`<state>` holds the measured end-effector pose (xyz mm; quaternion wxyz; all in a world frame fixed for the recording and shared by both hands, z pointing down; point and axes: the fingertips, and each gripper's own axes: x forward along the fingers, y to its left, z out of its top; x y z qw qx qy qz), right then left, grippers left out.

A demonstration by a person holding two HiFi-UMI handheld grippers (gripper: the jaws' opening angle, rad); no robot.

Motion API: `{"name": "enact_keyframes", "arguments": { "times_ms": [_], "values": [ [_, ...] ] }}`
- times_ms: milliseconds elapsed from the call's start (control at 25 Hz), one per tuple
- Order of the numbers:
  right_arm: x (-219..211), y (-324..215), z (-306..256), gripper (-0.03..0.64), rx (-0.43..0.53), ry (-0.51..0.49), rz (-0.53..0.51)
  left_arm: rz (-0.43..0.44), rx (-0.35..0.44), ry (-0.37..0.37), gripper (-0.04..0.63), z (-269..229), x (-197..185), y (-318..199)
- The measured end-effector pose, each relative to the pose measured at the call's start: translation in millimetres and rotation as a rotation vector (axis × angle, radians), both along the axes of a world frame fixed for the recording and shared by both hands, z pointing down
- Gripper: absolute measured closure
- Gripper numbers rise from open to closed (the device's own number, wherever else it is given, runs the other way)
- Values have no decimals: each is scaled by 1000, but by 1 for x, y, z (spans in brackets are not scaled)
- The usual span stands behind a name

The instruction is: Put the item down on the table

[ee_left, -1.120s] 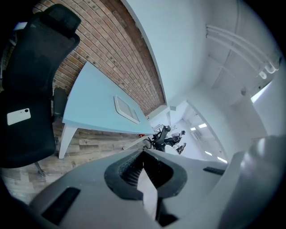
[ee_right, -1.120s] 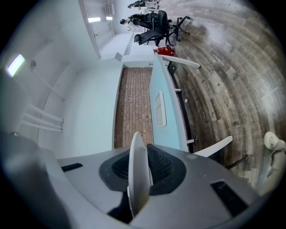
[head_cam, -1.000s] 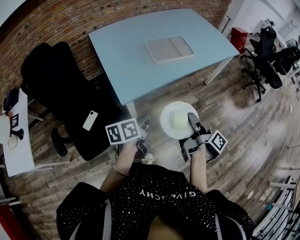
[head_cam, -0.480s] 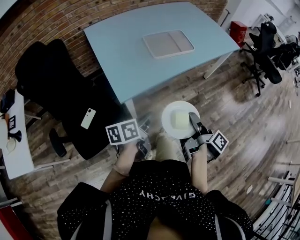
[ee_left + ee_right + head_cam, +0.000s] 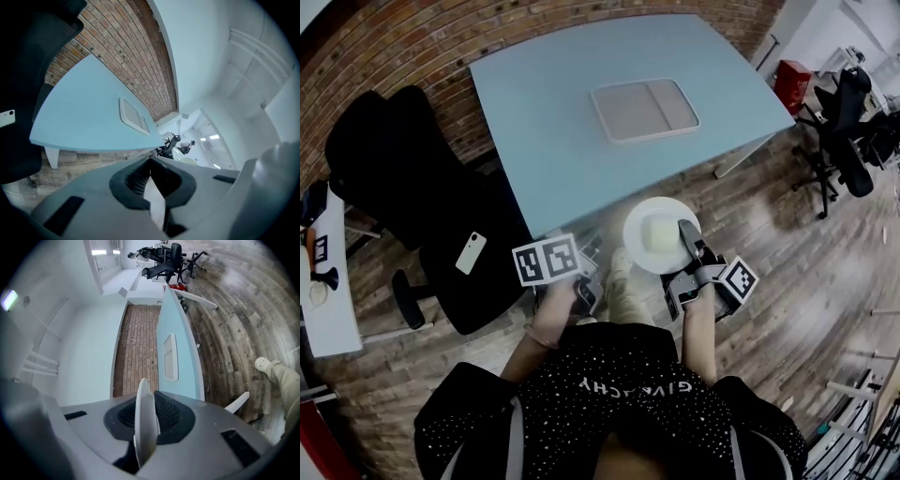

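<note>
A round white plate (image 5: 639,255) carries a pale square block (image 5: 657,234). My right gripper (image 5: 685,234) is shut on the plate's near rim and holds it in the air over the wooden floor, just short of the light blue table (image 5: 562,112). The right gripper view has the plate (image 5: 144,427) edge-on between the jaws of the right gripper (image 5: 145,413). My left gripper (image 5: 583,283) hangs beside my knee. In the left gripper view the left gripper (image 5: 152,180) is shut on a thin white piece (image 5: 155,204); I cannot tell what it is.
A white two-part tray (image 5: 644,110) lies on the table's middle. A black office chair (image 5: 403,178) with a white phone (image 5: 470,252) stands at the left, by a brick wall (image 5: 412,37). More office chairs (image 5: 853,122) and a red box (image 5: 794,86) are at the right.
The table edge has come closer to me and to the held plate. Both grippers keep the same pose and the same hold.
</note>
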<state>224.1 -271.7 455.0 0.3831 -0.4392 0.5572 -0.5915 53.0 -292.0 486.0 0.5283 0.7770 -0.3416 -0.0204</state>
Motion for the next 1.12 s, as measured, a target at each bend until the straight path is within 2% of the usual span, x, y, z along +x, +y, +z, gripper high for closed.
{"name": "enact_keyframes", "arguments": {
  "times_ms": [320, 680, 880, 1120],
  "values": [
    [40, -120, -22, 574, 29, 2, -41, -44, 36, 20, 584, -22, 41, -118],
    [80, -233, -22, 574, 46, 5, -94, -89, 52, 27, 584, -22, 84, -223],
    [86, -270, -16, 574, 31, -2, -138, -124, 40, 37, 584, -16, 94, -256],
    [90, -297, -1, 574, -5, -5, -179, -158, 10, 36, 584, -4, 102, -274]
  ]
}}
